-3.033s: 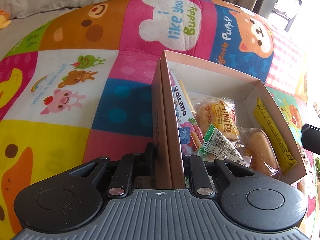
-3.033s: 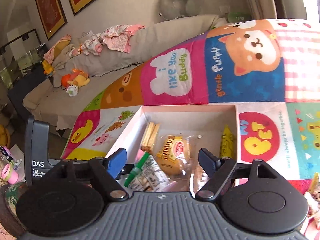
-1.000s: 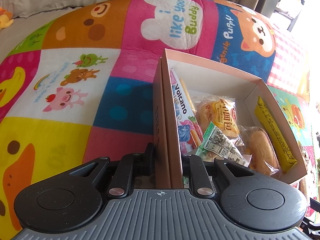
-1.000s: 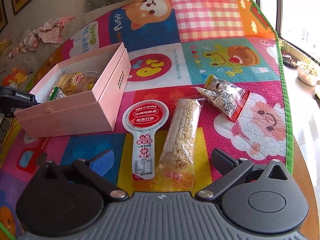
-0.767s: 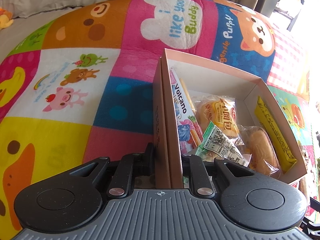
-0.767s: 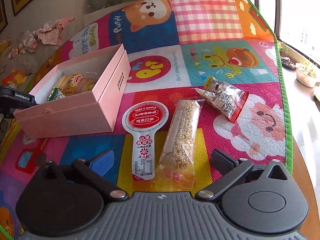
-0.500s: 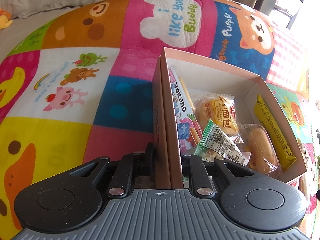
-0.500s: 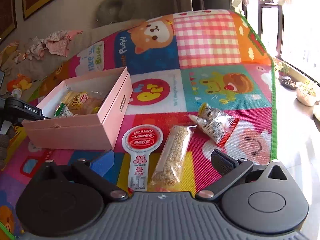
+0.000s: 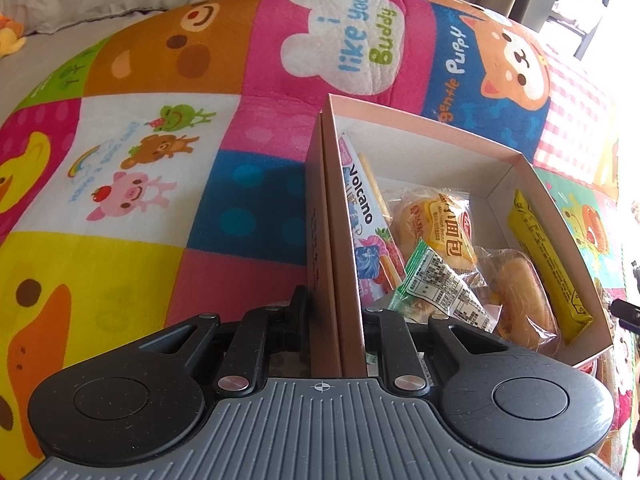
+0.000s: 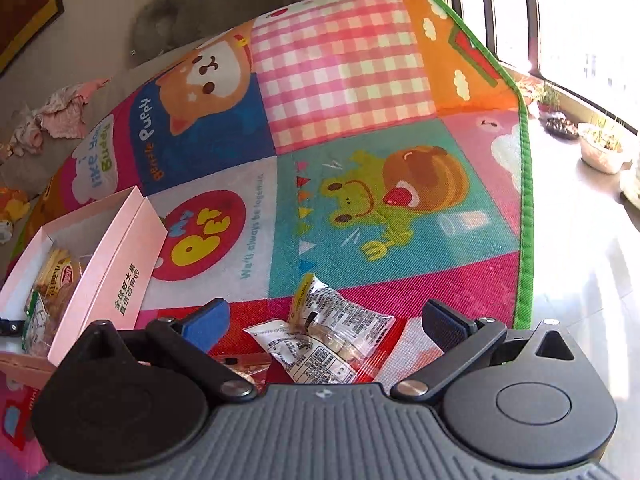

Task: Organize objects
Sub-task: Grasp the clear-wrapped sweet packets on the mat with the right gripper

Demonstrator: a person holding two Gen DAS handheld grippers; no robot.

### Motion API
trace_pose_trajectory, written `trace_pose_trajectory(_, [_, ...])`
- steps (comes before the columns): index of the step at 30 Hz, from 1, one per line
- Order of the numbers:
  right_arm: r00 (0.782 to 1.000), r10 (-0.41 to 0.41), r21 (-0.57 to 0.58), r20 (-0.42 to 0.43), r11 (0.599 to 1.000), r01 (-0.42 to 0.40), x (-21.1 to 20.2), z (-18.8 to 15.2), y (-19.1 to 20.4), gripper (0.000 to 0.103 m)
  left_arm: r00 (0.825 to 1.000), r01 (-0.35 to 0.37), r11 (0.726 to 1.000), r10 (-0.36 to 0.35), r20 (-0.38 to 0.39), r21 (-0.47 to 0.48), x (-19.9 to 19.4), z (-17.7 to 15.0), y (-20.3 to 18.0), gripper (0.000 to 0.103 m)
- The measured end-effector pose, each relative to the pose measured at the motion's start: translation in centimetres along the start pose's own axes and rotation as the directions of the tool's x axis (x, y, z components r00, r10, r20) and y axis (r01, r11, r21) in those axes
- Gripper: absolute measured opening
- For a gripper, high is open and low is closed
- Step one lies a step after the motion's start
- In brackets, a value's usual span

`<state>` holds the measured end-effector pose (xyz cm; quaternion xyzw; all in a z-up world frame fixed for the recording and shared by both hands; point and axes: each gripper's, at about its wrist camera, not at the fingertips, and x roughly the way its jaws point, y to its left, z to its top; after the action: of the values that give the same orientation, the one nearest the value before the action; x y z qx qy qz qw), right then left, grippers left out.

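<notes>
Under my tongs: patchwork cartoon play mat (image 10: 360, 208), green-edged, spread over the surface. On it, the open pink snack box (image 10: 120, 252) at left. Just beside my right tongs, two clear printed snack packets (image 10: 320, 340) lying overlapped on the red patch.

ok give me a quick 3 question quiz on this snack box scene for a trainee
1. True or false: the left gripper is shut on the side wall of the pink box.
2. Multiple choice: what lies between the open fingers of the right gripper? A) a clear snack packet with printed labels B) a green drink can C) a spoon
3. Fill in: the long yellow packet leans against the box's ____ wall, seen from the left wrist.

Key
1. True: one finger is outside the wall, one inside.
2. A, the clear snack packet, lying on the play mat.
3. Right.
</notes>
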<state>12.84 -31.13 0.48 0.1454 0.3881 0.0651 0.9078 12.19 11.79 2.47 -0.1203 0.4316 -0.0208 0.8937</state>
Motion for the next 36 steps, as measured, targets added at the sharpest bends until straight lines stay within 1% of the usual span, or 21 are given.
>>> trace_pose_trajectory(2, [0.994,0.105,0.032,-0.042,0.994,-0.104,-0.1,-0.9,0.6,0.103,1.000,0.000,1.000,0.000,-0.001,0.002,0.0,0.0,0.0,0.019])
trace_pose_trajectory(4, [0.986,0.165,-0.014,-0.038,0.986,-0.166,-1.1,-1.5,1.7,0.103,1.000,0.001,1.000,-0.001,-0.001,0.003,0.0,0.0,0.0,0.019])
trace_pose_trajectory(6, [0.992,0.129,-0.108,0.015,0.986,-0.127,-2.4,-1.4,2.8,0.103,1.000,0.002,1.000,-0.002,-0.001,0.006,0.0,0.0,0.0,0.019])
trace_pose_trajectory(9, [0.997,-0.004,-0.247,0.080,0.969,0.024,-2.7,-0.7,3.6,0.103,1.000,0.003,1.000,-0.003,0.000,0.005,0.0,0.0,0.1,0.019])
trace_pose_trajectory(10, [0.995,-0.050,-0.298,0.087,0.952,0.074,-2.2,-0.3,3.5,0.102,1.000,0.004,1.000,-0.004,0.000,0.004,0.0,-0.1,0.1,0.019])
trace_pose_trajectory(11, [0.994,-0.072,-0.332,0.086,0.938,0.096,-1.8,-0.2,3.5,0.098,1.000,0.004,1.000,-0.004,0.000,0.003,0.0,-0.1,0.1,0.019])
trace_pose_trajectory(12, [0.994,-0.087,-0.361,0.071,0.927,0.107,-1.2,0.0,3.3,0.094,1.000,0.005,1.000,-0.005,-0.001,0.001,0.0,-0.1,0.1,0.019])
trace_pose_trajectory(13, [0.995,-0.091,-0.380,0.036,0.920,0.098,-0.5,0.2,3.0,0.094,1.000,0.005,1.000,-0.005,-0.001,0.000,0.0,-0.1,0.2,0.019])
trace_pose_trajectory(16, [0.993,-0.116,-0.379,-0.012,0.919,0.103,1.4,0.5,2.4,0.090,1.000,0.007,1.000,-0.007,-0.004,-0.002,0.0,0.0,0.2,0.019])
trace_pose_trajectory(19, [0.986,-0.163,-0.327,-0.013,0.933,0.150,2.7,1.0,1.8,0.088,1.000,0.005,1.000,-0.005,-0.006,0.000,0.0,0.0,0.2,0.019])
trace_pose_trajectory(21, [0.986,-0.166,-0.274,-0.014,0.949,0.155,3.3,1.6,1.2,0.088,1.000,0.005,1.000,-0.005,-0.007,0.000,0.0,0.0,0.2,0.019])
trace_pose_trajectory(23, [0.985,-0.172,-0.265,-0.009,0.950,0.163,3.8,1.9,1.1,0.088,1.000,0.005,1.000,-0.005,-0.006,0.001,0.0,0.0,0.1,0.019])
trace_pose_trajectory(26, [0.987,-0.161,-0.276,-0.008,0.949,0.153,4.2,2.3,1.1,0.088,1.000,0.004,1.000,-0.004,-0.006,0.001,0.0,0.0,0.2,0.019])
trace_pose_trajectory(28, [0.991,-0.131,-0.269,-0.019,0.955,0.121,4.2,2.3,1.0,0.088,1.000,0.005,1.000,-0.005,-0.007,0.000,0.0,0.0,0.2,0.019])
trace_pose_trajectory(30, [0.993,-0.118,-0.256,-0.019,0.961,0.109,4.0,2.2,0.9,0.087,1.000,0.003,1.000,-0.003,-0.007,0.003,0.0,0.0,0.1,0.019])
trace_pose_trajectory(31, [0.993,-0.119,-0.259,-0.017,0.959,0.111,3.8,1.9,1.0,0.085,1.000,0.002,1.000,-0.002,-0.007,0.006,0.1,0.0,0.1,0.019])
trace_pose_trajectory(32, [0.992,-0.122,-0.268,-0.013,0.957,0.114,3.3,1.6,1.1,0.078,1.000,0.001,1.000,-0.001,-0.008,0.009,0.1,0.0,0.1,0.019])
trace_pose_trajectory(33, [0.993,-0.119,-0.275,-0.010,0.955,0.112,2.8,1.3,1.2,0.068,1.000,0.000,1.000,0.000,-0.008,0.011,0.1,0.0,0.0,0.019])
trace_pose_trajectory(34, [0.993,-0.118,-0.281,-0.011,0.953,0.110,2.3,1.0,1.3,0.063,1.000,0.000,1.000,0.000,-0.009,0.013,0.1,0.1,0.1,0.019])
trace_pose_trajectory(35, [0.993,-0.117,-0.287,-0.021,0.952,0.106,1.6,0.6,1.3,0.058,1.000,0.000,1.000,0.000,-0.009,0.014,0.1,0.1,0.1,0.019])
trace_pose_trajectory(36, [0.993,-0.118,-0.288,-0.027,0.952,0.105,1.1,0.3,1.3,0.057,1.000,0.000,1.000,0.000,-0.009,0.015,0.1,0.0,0.1,0.019])
